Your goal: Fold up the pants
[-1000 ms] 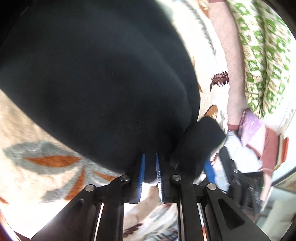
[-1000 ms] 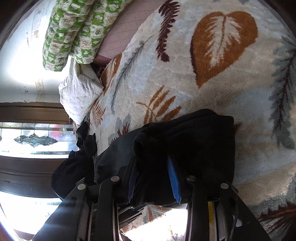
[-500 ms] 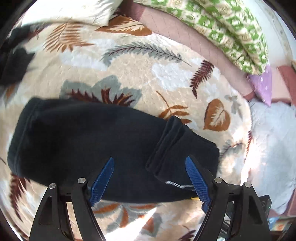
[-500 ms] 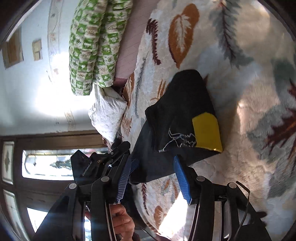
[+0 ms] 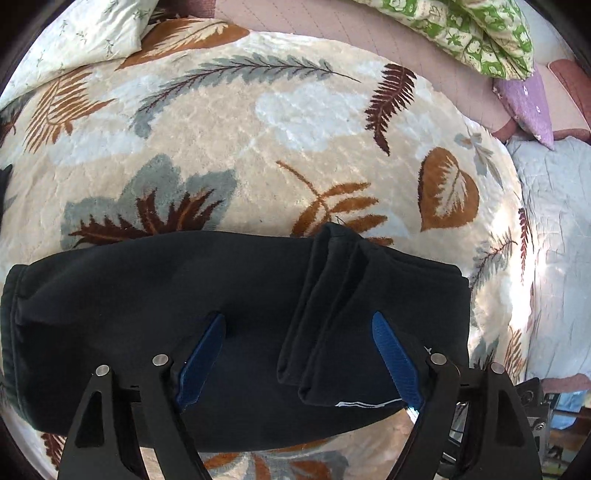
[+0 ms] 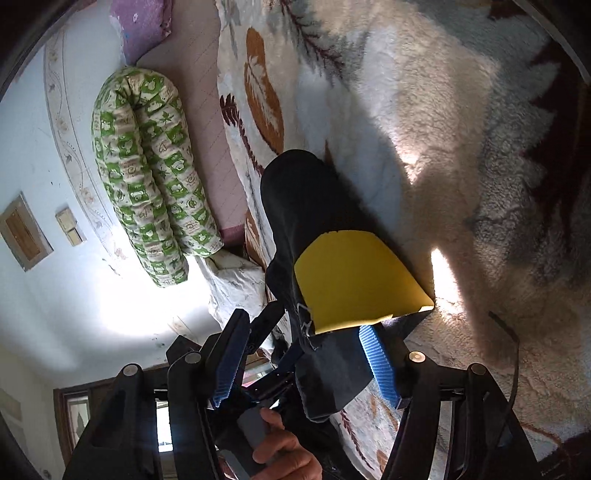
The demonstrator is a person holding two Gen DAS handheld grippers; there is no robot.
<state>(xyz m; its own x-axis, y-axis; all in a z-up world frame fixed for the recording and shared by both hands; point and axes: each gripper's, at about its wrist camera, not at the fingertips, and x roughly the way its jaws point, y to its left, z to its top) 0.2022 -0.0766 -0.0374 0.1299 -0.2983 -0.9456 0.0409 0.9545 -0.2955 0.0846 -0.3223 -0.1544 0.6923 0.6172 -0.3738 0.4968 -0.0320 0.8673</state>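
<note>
Black pants [image 5: 229, 325] lie folded in a long bundle across a plush leaf-patterned blanket [image 5: 258, 147] on a bed, with a thicker folded layer [image 5: 354, 317] stacked on the bundle's right part. Seen from the right wrist camera, the same bundle shows a bright yellow panel [image 6: 354, 277] and thin white stitching near its close end.

The left gripper [image 5: 299, 354] hovers over the near edge of the pants, its blue-padded fingers [image 5: 201, 356] spread wide apart and holding nothing — the folded layer sits between them. The right gripper [image 6: 304, 363] is also spread wide, blue fingers [image 6: 376, 363] on either side of the pants' close end, not clamped on the cloth. A bare hand [image 6: 284, 446] grips a handle low in that view.

Beyond the blanket: a rolled green-and-white patterned quilt [image 5: 469, 33], a purple pillow [image 5: 528, 103], a white pillow with small sprigs [image 5: 77, 37] and a pale quilted cover [image 5: 557, 236] at the right.
</note>
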